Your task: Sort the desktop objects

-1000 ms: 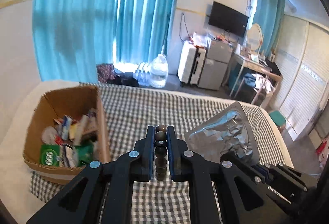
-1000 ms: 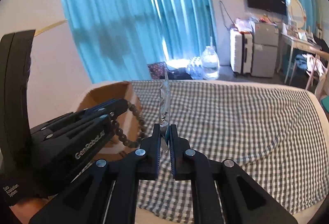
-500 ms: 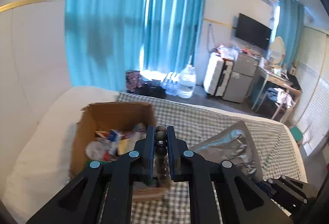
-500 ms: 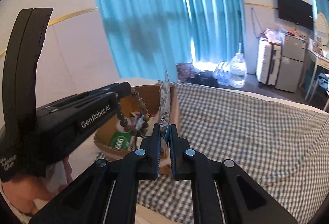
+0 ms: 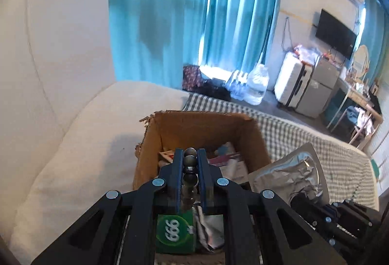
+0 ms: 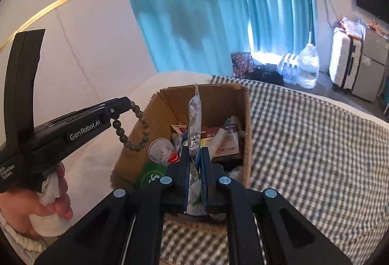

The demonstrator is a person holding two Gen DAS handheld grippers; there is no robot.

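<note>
An open cardboard box (image 5: pixel 201 126) holds several small packets and sits on a checked cloth; it also shows in the right wrist view (image 6: pixel 246 124). My left gripper (image 5: pixel 189 158) is shut on a brown bead bracelet (image 5: pixel 189 163) and holds it above the box. In the right wrist view the left gripper (image 6: pixel 121 104) is left of the box with the bracelet (image 6: pixel 131 129) hanging from it. My right gripper (image 6: pixel 195 155) is shut on a silver foil packet (image 6: pixel 194 119), held upright over the box. The packet also shows in the left wrist view (image 5: pixel 291 175).
A green pack marked 666 (image 5: pixel 175 233), a clear cup (image 6: pixel 159 150) and a red box (image 6: pixel 223 141) lie inside the cardboard box. The checked cloth (image 6: pixel 316 143) spreads to the right. A white cushion (image 5: pixel 85 143) lies left of the box. Blue curtains (image 5: pixel 194 22) hang behind.
Both grippers have moved left, from over the checked cloth to above the cardboard box, still holding the bracelet and the foil packet.
</note>
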